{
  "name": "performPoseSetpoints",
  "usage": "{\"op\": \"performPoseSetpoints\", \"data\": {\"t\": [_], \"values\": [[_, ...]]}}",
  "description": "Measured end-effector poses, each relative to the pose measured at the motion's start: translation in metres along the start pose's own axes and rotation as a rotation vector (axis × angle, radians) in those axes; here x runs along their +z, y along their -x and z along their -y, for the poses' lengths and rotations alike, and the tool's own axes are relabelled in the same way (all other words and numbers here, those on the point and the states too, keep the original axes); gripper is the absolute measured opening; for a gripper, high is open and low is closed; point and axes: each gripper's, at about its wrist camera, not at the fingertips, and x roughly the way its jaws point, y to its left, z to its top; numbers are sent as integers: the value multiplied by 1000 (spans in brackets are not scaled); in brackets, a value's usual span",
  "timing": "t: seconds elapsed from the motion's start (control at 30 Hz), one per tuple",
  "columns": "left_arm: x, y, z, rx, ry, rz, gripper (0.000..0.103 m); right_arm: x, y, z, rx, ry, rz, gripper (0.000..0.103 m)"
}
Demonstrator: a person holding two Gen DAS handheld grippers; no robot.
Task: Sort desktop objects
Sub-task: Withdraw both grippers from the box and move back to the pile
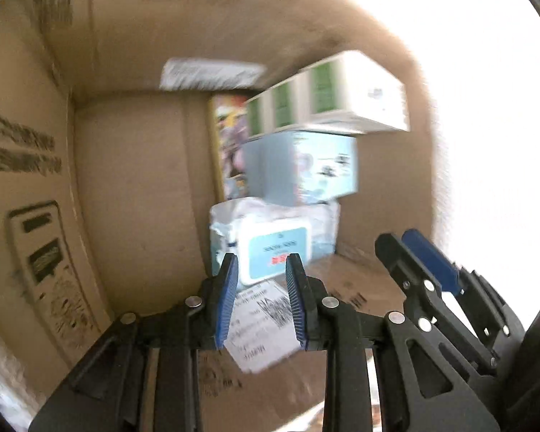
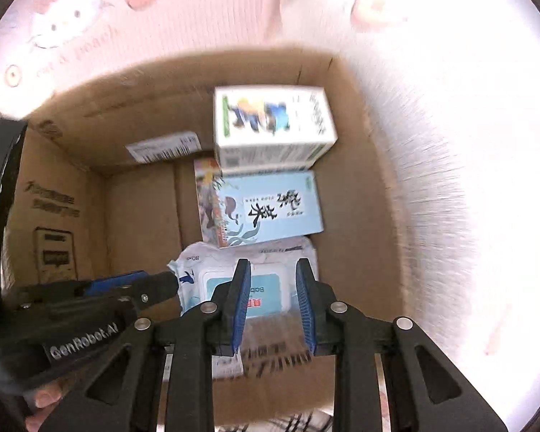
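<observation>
Two hand-held grippers over an open cardboard box (image 2: 356,194), both views blurred. Left gripper (image 1: 262,270) with jaws apart and nothing between them, only the pack of wet wipes (image 1: 275,237) and a white printed label (image 1: 261,324) on the box floor seen through the gap. Right gripper (image 2: 273,277) likewise parted and empty, above the same wipes pack (image 2: 248,280); from the left wrist view, seen at lower right (image 1: 415,252), side on, its blue pads close together. In the right wrist view the left gripper (image 2: 154,282) reaches in from the left, its tip just beside the corner of the wipes pack, fingers of a hand (image 2: 45,397) beneath its handle. Inside the box, along the right wall: wipes pack nearest, flat on the floor; then a light blue box (image 2: 273,208) with black brush lettering, overlapping a colourful picture book (image 2: 208,201); farthest, a white box with green edging (image 2: 270,122) resting on top. White barcode sticker (image 2: 165,145) on the far wall. Pink cartoon-printed cloth (image 2: 90,28) beyond the box.
</observation>
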Motion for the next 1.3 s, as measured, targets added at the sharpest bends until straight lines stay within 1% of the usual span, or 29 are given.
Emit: {"op": "performPoseSetpoints", "data": {"t": [0.03, 0.07, 0.1, 0.13, 0.17, 0.2, 0.23, 0.27, 0.3, 0.33, 0.4, 0.47, 0.5, 0.53, 0.57, 0.6, 0.63, 0.73, 0.77, 0.8, 0.83, 0.9, 0.93, 0.97, 1.03, 1.1, 1.2, 1.3], "values": [[-8, 11, 8, -20, -41, 39, 13, -4, 12, -4, -29, 6, 42, 22], [-20, 27, -7, -32, -80, 69, 1, -7, 21, 9, -51, 12, 77, 22], [-30, 39, -26, -40, -104, 106, 1, -13, 32, 15, -79, 12, 115, 22], [-29, 60, -37, -59, -140, 160, 0, -27, 45, 23, -100, 5, 165, 22], [-34, 62, -33, -74, -155, 192, 0, -28, 61, 39, -101, 0, 212, 22], [-34, 65, -33, -93, -166, 213, 0, -34, 73, 41, -78, -32, 264, 22], [-44, 73, -41, -128, -184, 210, 0, -39, 70, 45, -43, -55, 290, 22], [-41, 57, -38, -149, -194, 197, 0, -45, 70, 47, 3, -83, 311, 22], [-47, 51, -41, -163, -212, 187, 0, -49, 71, 47, 51, -120, 321, 22], [-50, 57, -41, -159, -241, 186, 0, -52, 69, 46, 83, -154, 309, 22], [-54, 66, -44, -127, -316, 199, 0, -63, 61, 32, 90, -169, 300, 22], [-58, 84, -42, -100, -397, 191, 0, -68, 68, 18, 62, -146, 325, 22], [-60, 101, -39, -89, -435, 179, 0, -74, 77, 14, 56, -132, 344, 22], [-61, 114, -34, -57, -497, 159, 0, -78, 84, 7, 58, -119, 364, 22], [-61, 120, -32, -8, -532, 148, 0, -81, 90, 2, 65, -109, 385, 22], [-60, 127, -30, 42, -559, 150, 0, -86, 96, -3, 74, -101, 402, 22], [-58, 142, -30, 69, -588, 162, 0, -89, 99, -9, 83, -94, 421, 22], [-51, 185, -32, 54, -605, 178, 0, -95, 109, -21, 104, -98, 459, 22], [-49, 203, -32, 73, -616, 180, 0, -97, 113, -24, 119, -101, 470, 22], [-46, 213, -33, 107, -625, 181, 0, -98, 117, -26, 128, -105, 476, 22], [-48, 233, -33, 171, -641, 189, 0, -99, 121, -28, 137, -108, 479, 22], [-50, 262, -35, 247, -679, 225, 0, -100, 124, -35, 161, -95, 470, 22], [-55, 282, -41, 298, -688, 259, 0, -100, 125, -38, 171, -87, 468, 22], [-56, 293, -48, 323, -682, 276, 0, -101, 126, -42, 180, -79, 470, 22], [-58, 320, -65, 346, -665, 309, 0, -104, 128, -52, 208, -62, 484, 22], [-60, 339, -87, 360, -633, 348, 0, -107, 131, -63, 236, -42, 508, 22], [-63, 354, -123, 369, -574, 375, 0, -113, 139, -83, 256, 4, 563, 22], [-64, 352, -164, 386, -524, 375, 0, -118, 147, -100, 250, 55, 620, 22]]}}
